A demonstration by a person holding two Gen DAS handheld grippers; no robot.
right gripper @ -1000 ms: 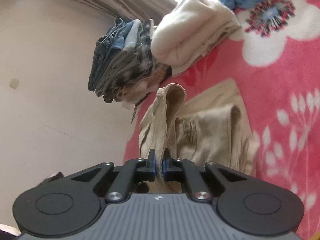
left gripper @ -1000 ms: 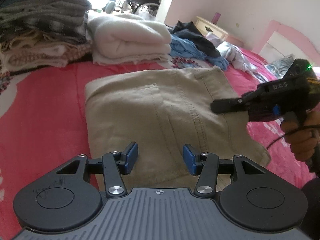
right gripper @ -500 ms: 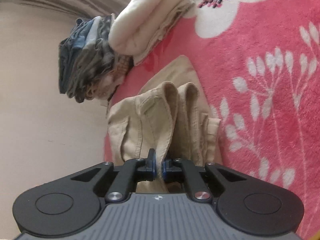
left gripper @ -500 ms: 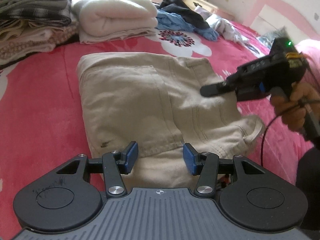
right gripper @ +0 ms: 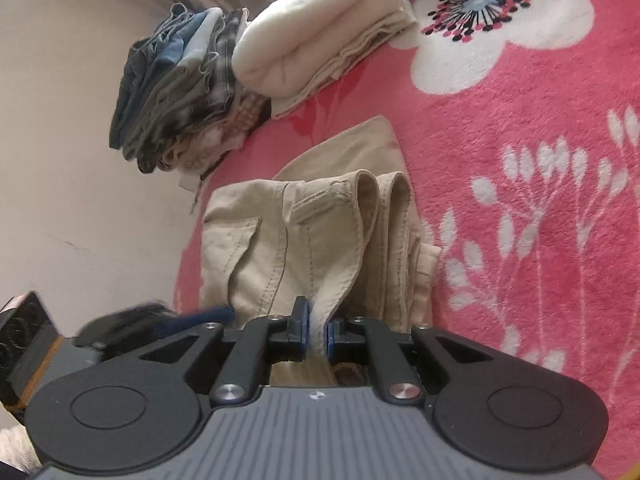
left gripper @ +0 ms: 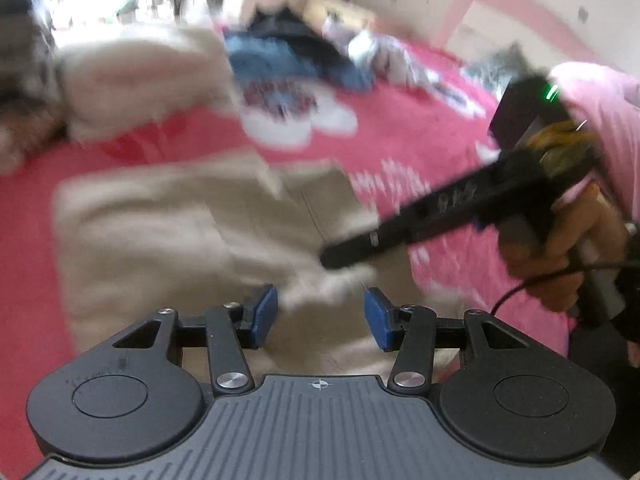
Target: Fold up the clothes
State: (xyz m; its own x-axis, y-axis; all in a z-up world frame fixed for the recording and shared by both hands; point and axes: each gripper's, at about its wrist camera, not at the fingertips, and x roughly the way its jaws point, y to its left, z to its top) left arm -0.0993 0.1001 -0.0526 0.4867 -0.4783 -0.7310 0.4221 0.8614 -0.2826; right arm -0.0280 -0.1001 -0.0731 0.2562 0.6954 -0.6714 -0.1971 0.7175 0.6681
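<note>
The trousers (right gripper: 320, 232), beige and partly folded, lie on a pink bed cover (right gripper: 520, 208) printed with white flowers, near the wall side of the bed. In the right wrist view the right gripper (right gripper: 318, 330) has its fingers (right gripper: 301, 326) nearly pressed together, pinching a raised edge of the trousers cloth; two thick folds with stitched seams rise from that pinch and run away from the camera. Beyond the trousers, further along the bed, sits a folded cream blanket (right gripper: 320, 36), and left of it, against the wall, a stack of folded clothes (right gripper: 180, 88) in greys, blues and checks. At the near left edge of this view part of the other tool shows, dark and blurred. The left wrist view is smeared by motion. There the left gripper (left gripper: 320, 314) hangs over the near part of the trousers (left gripper: 180, 240) with its blue fingers (left gripper: 266, 310) spread apart and no cloth between them. To the right a hand (left gripper: 560, 252) holds the right gripper (left gripper: 336, 258), whose black tip reaches down to a lifted fold of the trousers. At the far end of the bed lies a loose heap of blue and dark clothes (left gripper: 288, 56).
</note>
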